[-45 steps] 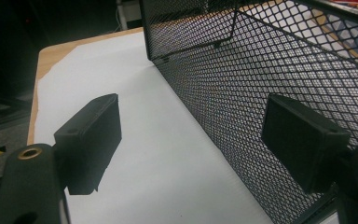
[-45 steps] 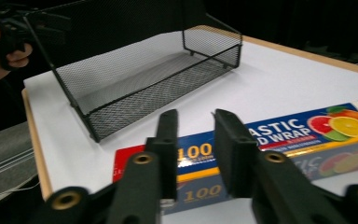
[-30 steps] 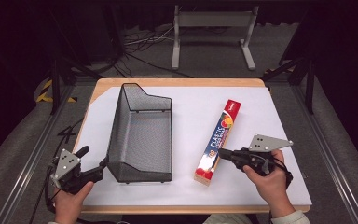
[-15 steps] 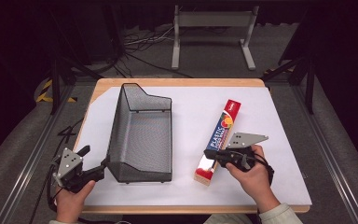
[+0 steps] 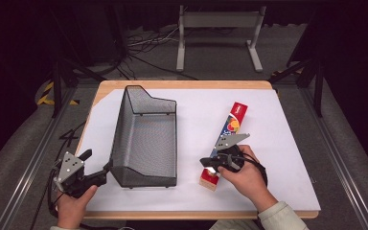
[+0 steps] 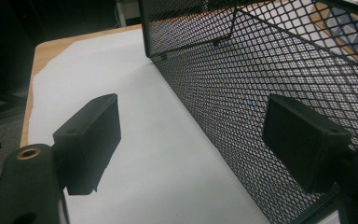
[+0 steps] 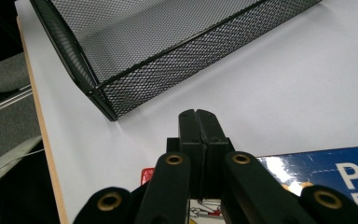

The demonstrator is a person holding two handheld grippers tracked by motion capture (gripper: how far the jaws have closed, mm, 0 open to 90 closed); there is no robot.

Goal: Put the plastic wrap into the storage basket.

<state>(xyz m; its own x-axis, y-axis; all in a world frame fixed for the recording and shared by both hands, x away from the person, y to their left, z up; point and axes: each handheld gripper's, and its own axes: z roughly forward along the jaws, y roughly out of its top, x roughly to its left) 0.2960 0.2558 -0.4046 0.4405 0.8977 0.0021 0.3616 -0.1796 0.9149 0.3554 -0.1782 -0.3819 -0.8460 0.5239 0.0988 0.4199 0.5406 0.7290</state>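
Black mesh basket (image 5: 146,139) hasn't budged, but the right gripper (image 5: 210,163) has slid in low over the near end of the long box (image 5: 225,141), jaws clenched empty. Looks like a nudge toward the basket. Left gripper (image 5: 96,177) waits, released, at the basket's corner.

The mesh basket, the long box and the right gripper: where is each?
mesh basket (image 5: 146,139), high view, on its mesh floor.
long box (image 5: 231,125), high view, on its printed top face.
right gripper (image 7: 198,122), right gripper view, at the tips of its shut jaws.
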